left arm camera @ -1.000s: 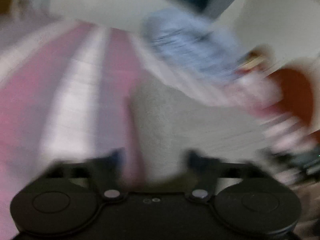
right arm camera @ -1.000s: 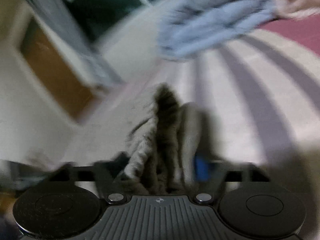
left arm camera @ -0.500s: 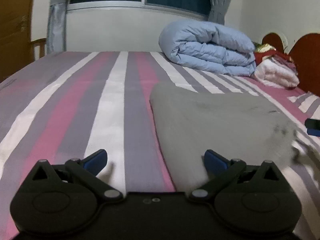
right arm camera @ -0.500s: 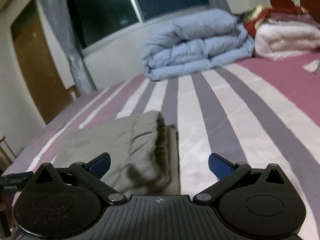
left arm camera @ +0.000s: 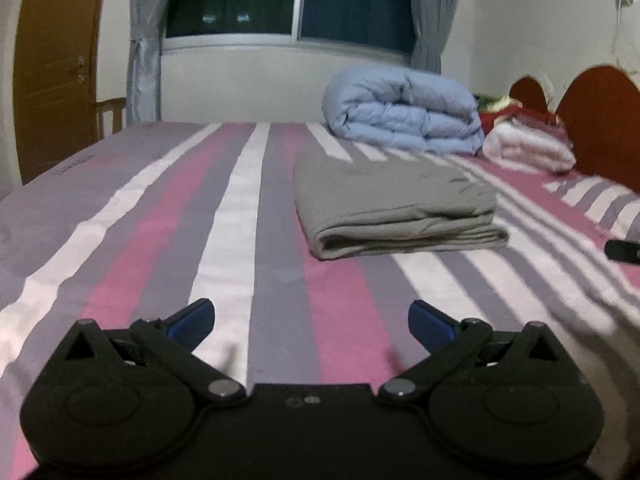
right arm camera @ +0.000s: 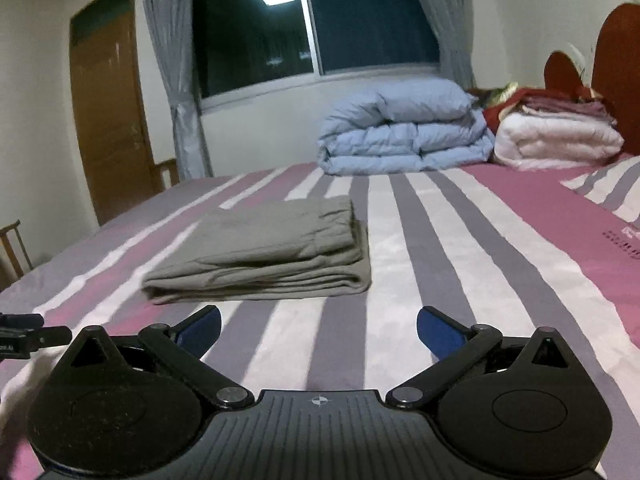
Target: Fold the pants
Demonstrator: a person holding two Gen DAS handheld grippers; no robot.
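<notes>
The grey pants (left arm camera: pixel 392 204) lie folded in a flat stack on the striped bed (left arm camera: pixel 240 216). In the right wrist view the pants (right arm camera: pixel 272 248) lie ahead and left. My left gripper (left arm camera: pixel 311 318) is open and empty, held above the bed, short of the pants and to their left. My right gripper (right arm camera: pixel 319 326) is open and empty, just short of the stack's near edge. The tip of the other gripper shows at the right edge of the left wrist view (left arm camera: pixel 624 250) and at the left edge of the right wrist view (right arm camera: pixel 24 334).
A rolled light-blue duvet (left arm camera: pixel 404 110) lies at the far side of the bed, with folded white and red blankets (right arm camera: pixel 556 132) beside it by the red-brown headboard (left arm camera: pixel 600 120). A window with grey curtains (right arm camera: pixel 176 80) and a wooden door (right arm camera: pixel 108 116) are behind.
Both grippers let go of the pants, opened, and pulled back from them. The pants now lie folded on the bed, farther from both cameras.
</notes>
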